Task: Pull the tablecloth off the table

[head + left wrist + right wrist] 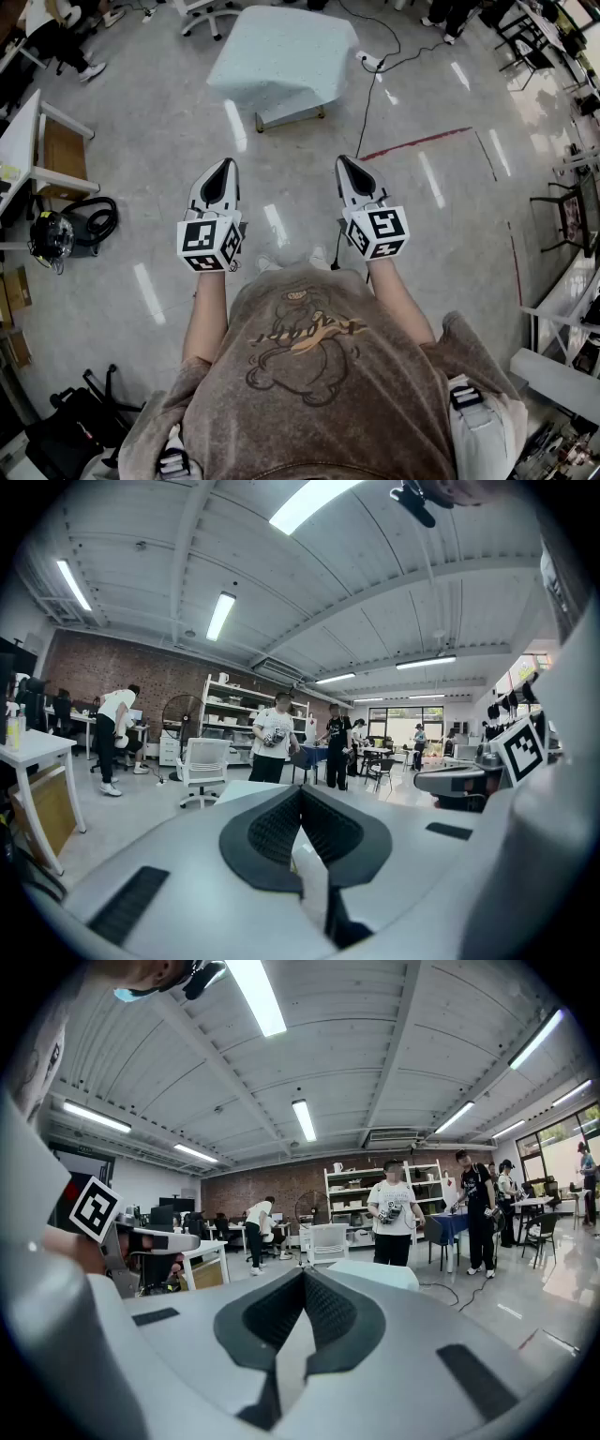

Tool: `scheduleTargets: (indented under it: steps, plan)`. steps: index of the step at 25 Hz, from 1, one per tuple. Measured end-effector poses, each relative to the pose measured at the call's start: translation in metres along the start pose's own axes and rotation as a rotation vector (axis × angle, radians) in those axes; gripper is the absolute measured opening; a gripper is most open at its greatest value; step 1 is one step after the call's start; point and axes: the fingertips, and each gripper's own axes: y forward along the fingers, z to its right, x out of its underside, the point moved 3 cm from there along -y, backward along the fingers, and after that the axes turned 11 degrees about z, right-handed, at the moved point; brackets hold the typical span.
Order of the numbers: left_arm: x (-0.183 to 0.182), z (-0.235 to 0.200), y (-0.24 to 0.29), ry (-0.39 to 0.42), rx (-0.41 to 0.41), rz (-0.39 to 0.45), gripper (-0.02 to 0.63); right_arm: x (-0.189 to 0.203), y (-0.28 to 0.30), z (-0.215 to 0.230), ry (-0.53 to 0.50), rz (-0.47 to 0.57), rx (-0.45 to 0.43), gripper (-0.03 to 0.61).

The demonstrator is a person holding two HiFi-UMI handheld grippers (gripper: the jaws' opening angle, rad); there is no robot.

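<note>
- My left gripper [226,169] and right gripper [345,163] are held side by side over bare floor [281,225], both pointing far, toward the table [291,117].
- Both have their jaws together with nothing between them. Each gripper's own view shows the ribbed black pads meeting at the tip.
- The tablecloth [281,52] is on the table, well apart from both grippers, at the far middle of the room.
- It is a pale, smooth sheet that drapes over the corners. It hides almost all of the table, so only a strip of frame shows under the near edge.
- From the left gripper [300,797], the table is mostly blocked by the jaws.
- From the right gripper [304,1277], only a pale corner of the cloth [380,1273] shows above the shell.
- My hands are hidden behind the marker cubes [209,245].
- The floor is glossy grey and streaked with lamp glare.
- A black cable [368,108] runs past the table's right side.
</note>
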Motion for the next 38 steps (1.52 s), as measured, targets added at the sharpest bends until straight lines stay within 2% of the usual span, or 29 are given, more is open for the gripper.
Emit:
scheduleTargets:
  steps: [14,23,31,38]
  plan:
    - [-0.003,-0.04,-0.002,-0.002,0.066,0.008,0.017,0.006,0.017,-0.042,0.019,0.045,0.053,0.006]
    - [0.007,-0.06,-0.004,-0.015,0.101,-0.002,0.017,0.021,0.012,-0.052,0.017,0.017,0.124,0.006]
    - [0.008,-0.082,0.023,-0.029,0.089,0.005,0.017,0.025,0.05,-0.046,0.011,0.003,0.111,0.006]
    - [0.015,-0.113,0.069,-0.022,0.076,0.001,0.017,0.036,0.109,-0.027,0.016,0.002,0.093,0.006]
